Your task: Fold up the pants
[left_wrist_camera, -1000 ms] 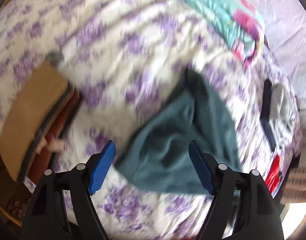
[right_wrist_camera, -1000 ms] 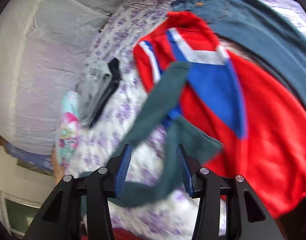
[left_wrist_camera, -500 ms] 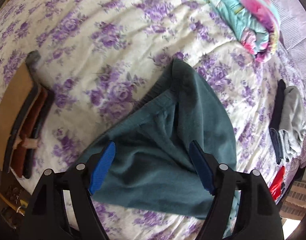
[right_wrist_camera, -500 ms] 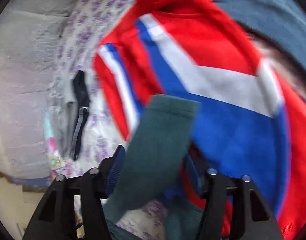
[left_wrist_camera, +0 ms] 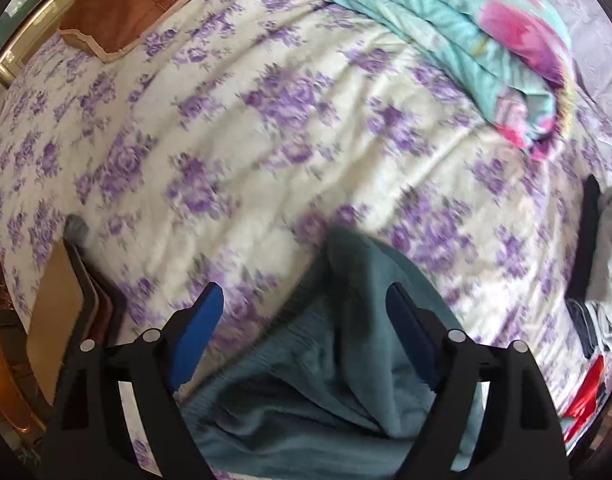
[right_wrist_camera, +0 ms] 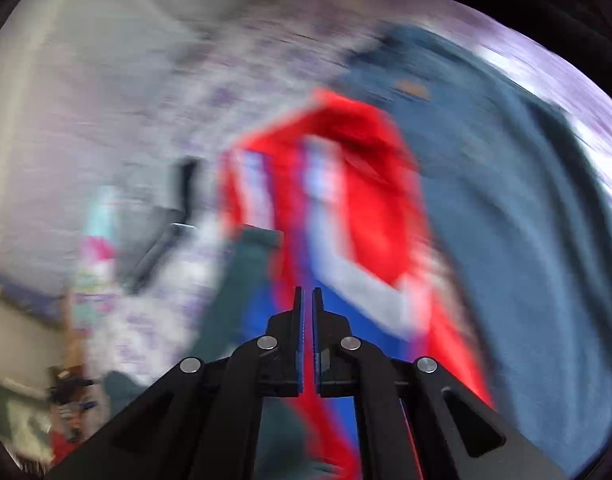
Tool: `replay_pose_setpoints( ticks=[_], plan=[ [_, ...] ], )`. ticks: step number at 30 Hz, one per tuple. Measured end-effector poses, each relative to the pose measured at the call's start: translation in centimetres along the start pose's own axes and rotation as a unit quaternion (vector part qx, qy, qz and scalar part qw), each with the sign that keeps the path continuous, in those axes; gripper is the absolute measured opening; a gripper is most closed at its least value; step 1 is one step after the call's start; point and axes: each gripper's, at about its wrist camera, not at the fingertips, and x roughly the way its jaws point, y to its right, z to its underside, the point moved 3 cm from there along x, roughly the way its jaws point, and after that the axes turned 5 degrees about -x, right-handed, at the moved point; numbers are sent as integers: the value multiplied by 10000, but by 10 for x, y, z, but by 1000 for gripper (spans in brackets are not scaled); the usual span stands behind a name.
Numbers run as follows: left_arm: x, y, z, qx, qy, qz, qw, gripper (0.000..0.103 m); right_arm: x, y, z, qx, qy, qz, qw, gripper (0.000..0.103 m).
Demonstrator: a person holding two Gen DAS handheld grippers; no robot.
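Observation:
The teal-green pants point(left_wrist_camera: 326, 364) lie bunched on the floral bedsheet point(left_wrist_camera: 234, 120), low in the left wrist view. My left gripper point(left_wrist_camera: 306, 328) is open, its blue pads on either side of the pants' upper fold, just above the cloth. In the blurred right wrist view a teal pant leg point(right_wrist_camera: 242, 280) runs from the lower left up toward the centre. My right gripper point(right_wrist_camera: 307, 300) is shut, its fingers pressed together with nothing seen between them, over a red, white and blue garment point(right_wrist_camera: 346, 208).
A folded turquoise and pink blanket point(left_wrist_camera: 466, 40) lies at the back right. Grey and black folded clothes point(left_wrist_camera: 602, 264) sit at the right edge. A brown case point(left_wrist_camera: 66, 312) lies at the left bed edge. A blue-grey garment point(right_wrist_camera: 526, 220) lies right of the red one.
My right gripper has closed from open around the teal leg to fully shut, and its view swings fast. My left gripper has dropped closer over the pants, still open.

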Motion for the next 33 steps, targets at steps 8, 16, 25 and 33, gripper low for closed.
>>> replay_pose_setpoints(
  ticks=[8,16,25,33],
  plan=[
    [31,13,-15,193,-566,153,9981,81,11,-56,-6,-171,117,-824,9964,44],
    [42,10,-18,90,-682,667,9954,13,49,-136,-19,-885,-167,-1019,9907,44],
    [-19,0,-37,-429,-281,1848,9814,8,89,-165,-68,-1737,-190,-215,9844,46],
    [-40,-7,-34,-427,-71,1852,9818,8,131,-161,-44,-2211,-1013,15,9700,18]
  ],
)
